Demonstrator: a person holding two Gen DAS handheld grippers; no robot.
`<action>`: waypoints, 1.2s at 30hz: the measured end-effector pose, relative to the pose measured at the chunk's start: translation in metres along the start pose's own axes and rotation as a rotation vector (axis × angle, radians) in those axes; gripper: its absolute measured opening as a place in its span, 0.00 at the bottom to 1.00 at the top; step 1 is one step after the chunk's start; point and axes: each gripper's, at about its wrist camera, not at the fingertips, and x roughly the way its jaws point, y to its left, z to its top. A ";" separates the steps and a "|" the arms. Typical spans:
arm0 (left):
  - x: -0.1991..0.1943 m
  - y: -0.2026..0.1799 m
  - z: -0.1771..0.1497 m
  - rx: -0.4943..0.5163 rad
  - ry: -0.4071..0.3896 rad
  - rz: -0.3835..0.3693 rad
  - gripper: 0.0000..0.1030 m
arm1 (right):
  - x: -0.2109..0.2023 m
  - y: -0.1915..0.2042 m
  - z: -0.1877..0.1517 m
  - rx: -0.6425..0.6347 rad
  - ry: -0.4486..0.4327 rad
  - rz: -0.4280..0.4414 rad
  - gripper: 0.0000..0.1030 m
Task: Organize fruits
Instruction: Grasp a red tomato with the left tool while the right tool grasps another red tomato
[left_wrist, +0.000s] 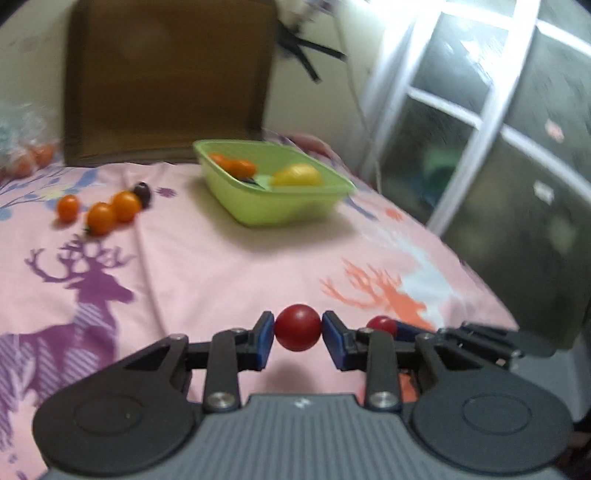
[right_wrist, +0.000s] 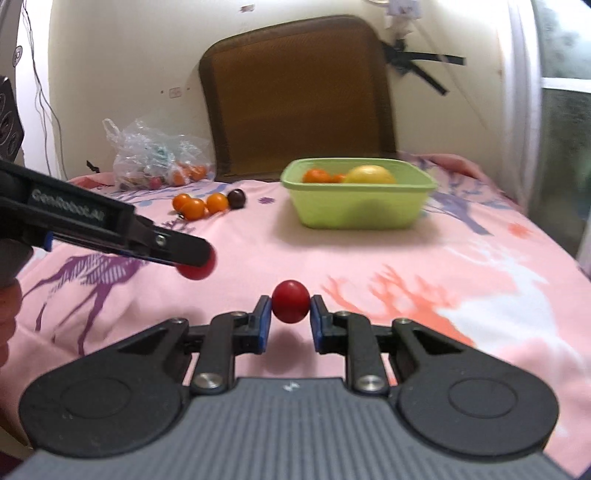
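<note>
My left gripper (left_wrist: 298, 334) is shut on a red cherry tomato (left_wrist: 298, 332), held above the pink cloth. It also shows in the right wrist view (right_wrist: 192, 264) with its tomato (right_wrist: 197, 271). My right gripper (right_wrist: 290, 314) is shut on a second red cherry tomato (right_wrist: 290, 301); that tomato shows at the left wrist view's right (left_wrist: 382, 325). A green tub (left_wrist: 280, 206) (right_wrist: 362, 214) at the back holds orange tomatoes (right_wrist: 319, 176) and a yellow fruit (right_wrist: 371, 174). Three orange tomatoes (left_wrist: 101, 218) (right_wrist: 194, 207) and a dark fruit (left_wrist: 142, 192) (right_wrist: 236, 198) lie left of it.
A clear plastic bag (right_wrist: 159, 155) with more small fruit lies at the back left. A brown cushion (right_wrist: 295, 99) leans against the wall behind the tub. A window frame (left_wrist: 461, 122) stands to the right of the bed edge.
</note>
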 end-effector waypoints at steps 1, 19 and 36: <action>0.003 -0.005 -0.004 0.011 0.016 -0.007 0.29 | -0.005 -0.001 -0.004 0.002 0.001 -0.012 0.24; 0.012 -0.040 -0.029 0.153 0.039 0.097 0.45 | -0.028 -0.010 -0.036 0.013 -0.025 -0.051 0.33; 0.015 -0.021 0.029 0.091 -0.001 0.018 0.29 | -0.013 -0.020 -0.012 -0.003 -0.074 -0.039 0.25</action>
